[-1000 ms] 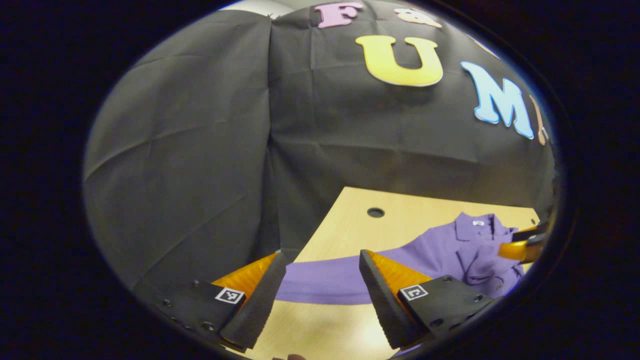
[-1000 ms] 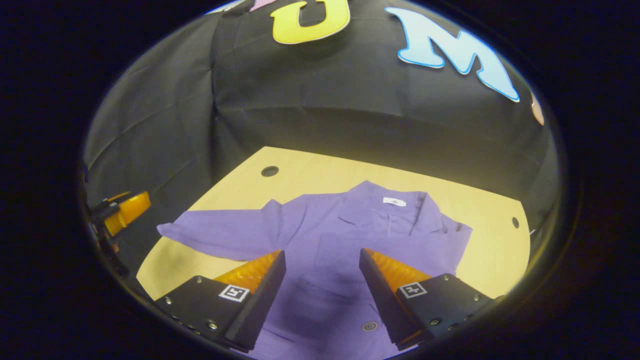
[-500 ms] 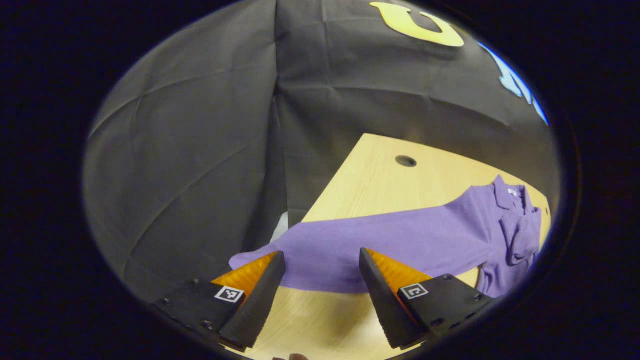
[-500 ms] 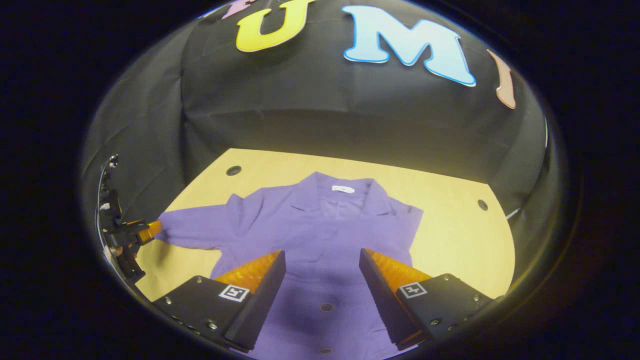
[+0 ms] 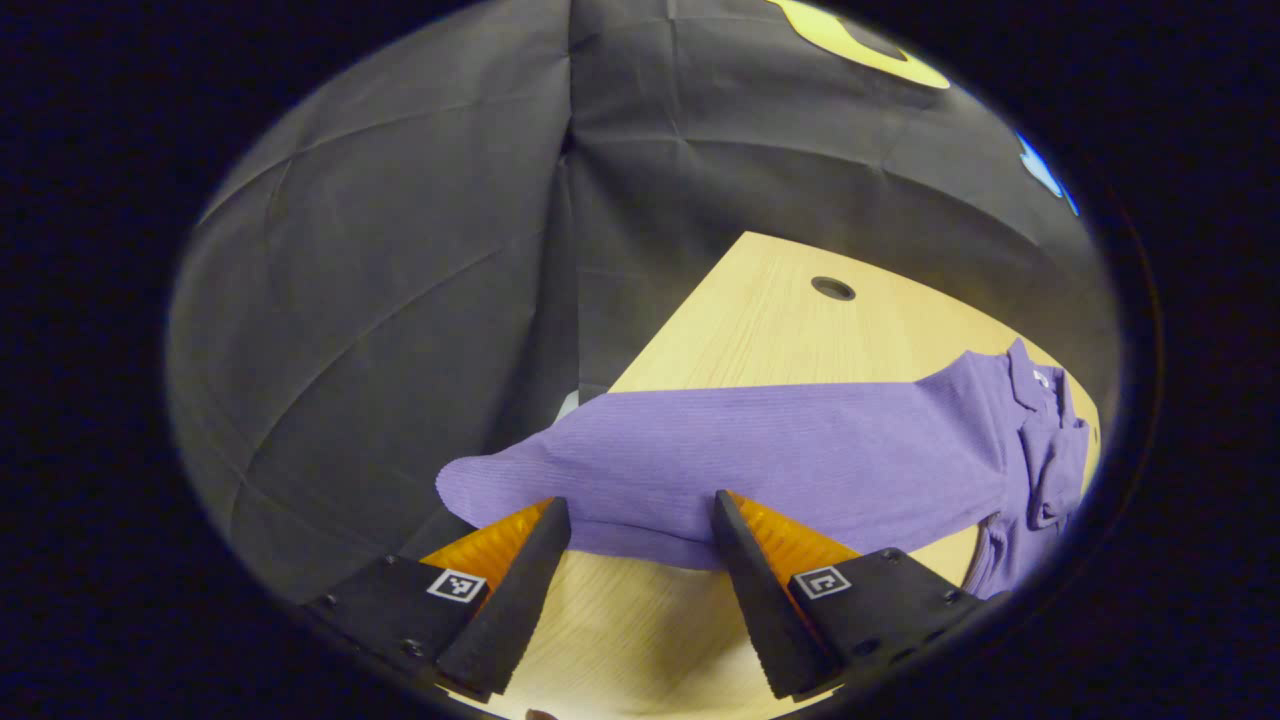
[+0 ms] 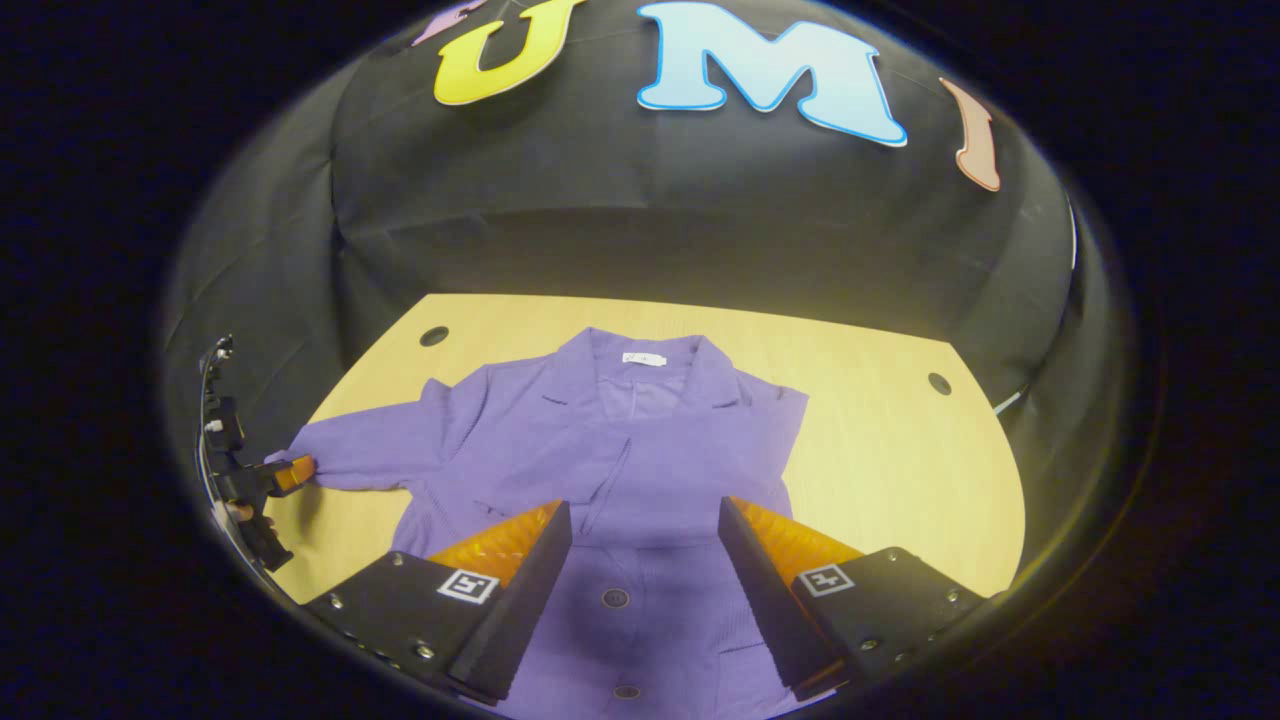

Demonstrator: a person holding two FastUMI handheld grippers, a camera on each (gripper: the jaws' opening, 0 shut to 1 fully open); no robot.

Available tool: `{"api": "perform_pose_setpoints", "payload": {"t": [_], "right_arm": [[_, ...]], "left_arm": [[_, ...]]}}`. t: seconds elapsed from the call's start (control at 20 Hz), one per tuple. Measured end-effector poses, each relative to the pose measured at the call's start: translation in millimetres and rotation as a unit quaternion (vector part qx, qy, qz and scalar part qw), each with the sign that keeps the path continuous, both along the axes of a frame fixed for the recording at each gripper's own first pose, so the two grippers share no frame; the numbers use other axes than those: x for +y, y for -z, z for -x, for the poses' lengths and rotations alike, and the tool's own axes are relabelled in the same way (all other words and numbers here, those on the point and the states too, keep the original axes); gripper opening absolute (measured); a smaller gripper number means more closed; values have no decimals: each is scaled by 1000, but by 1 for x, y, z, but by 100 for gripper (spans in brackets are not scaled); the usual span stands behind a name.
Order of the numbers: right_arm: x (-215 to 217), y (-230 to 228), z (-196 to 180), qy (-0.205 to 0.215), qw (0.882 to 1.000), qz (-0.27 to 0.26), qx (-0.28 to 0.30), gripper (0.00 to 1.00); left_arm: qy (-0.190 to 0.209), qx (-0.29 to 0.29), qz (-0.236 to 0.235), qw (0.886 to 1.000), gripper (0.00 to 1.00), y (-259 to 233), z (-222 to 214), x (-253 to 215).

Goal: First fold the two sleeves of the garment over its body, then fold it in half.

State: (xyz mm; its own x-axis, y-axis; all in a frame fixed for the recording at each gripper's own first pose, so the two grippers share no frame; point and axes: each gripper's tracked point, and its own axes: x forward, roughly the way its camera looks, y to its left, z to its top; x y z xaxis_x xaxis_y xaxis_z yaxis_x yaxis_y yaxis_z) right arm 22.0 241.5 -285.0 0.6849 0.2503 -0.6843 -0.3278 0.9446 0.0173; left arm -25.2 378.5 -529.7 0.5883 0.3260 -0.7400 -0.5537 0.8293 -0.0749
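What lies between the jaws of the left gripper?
In the left gripper view, the left gripper is open around the near edge of the sleeve, with bare table below it.

Dim, sharp centre, warped edges

Left gripper view looks low along the garment's sleeve [image 5: 760, 450] beyond its fingers [image 5: 505, 590]; right gripper view looks down, garment [image 6: 620, 450] ahead, sharing worktop [image 6: 880, 440].

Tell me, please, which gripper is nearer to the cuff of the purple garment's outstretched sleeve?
Left. The left gripper is open at the outstretched sleeve's cuff; the right gripper hovers open over the purple garment's buttoned front.
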Motion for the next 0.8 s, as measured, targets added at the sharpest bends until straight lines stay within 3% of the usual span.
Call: {"api": "perform_pose_setpoints", "payload": {"t": [0.1, 0.15, 0.25, 0.4, 0.5, 0.55, 0.7, 0.75, 0.8], "right_arm": [[1, 0, 0, -1, 1000, -2, 0, 93], [0, 1, -1, 0, 1000, -3, 1, 93], [-1, 3, -1, 2, 1000, -6, 4, 93], [-5, 1, -1, 7, 1000, -12, 4, 93], [-9, 1, 0, 10, 1000, -11, 4, 93], [-11, 0, 0, 12, 1000, -12, 3, 93], [-18, -3, 2, 18, 1000, -16, 1, 93], [-21, -4, 2, 20, 1000, -17, -1, 89], [-25, -5, 3, 23, 1000, -19, -2, 93]], "left_arm": [[12, -1, 4, 1000, 95, -3, -5, -3], [15, -2, 7, 1000, 82, -2, -7, -5], [20, 0, 5, 1000, 72, 1, -13, -14], [35, -16, 20, 999, 70, -3, -18, -18], [29, -8, 14, 999, 17, -2, -18, -23], [27, 9, 3, 1000, 12, -1, -17, -22], [29, 32, -28, 999, 6, -3, -22, -23], [31, 31, -30, 999, 6, -8, -25, -29], [34, 29, -35, 998, 6, -13, -27, -33]]}}
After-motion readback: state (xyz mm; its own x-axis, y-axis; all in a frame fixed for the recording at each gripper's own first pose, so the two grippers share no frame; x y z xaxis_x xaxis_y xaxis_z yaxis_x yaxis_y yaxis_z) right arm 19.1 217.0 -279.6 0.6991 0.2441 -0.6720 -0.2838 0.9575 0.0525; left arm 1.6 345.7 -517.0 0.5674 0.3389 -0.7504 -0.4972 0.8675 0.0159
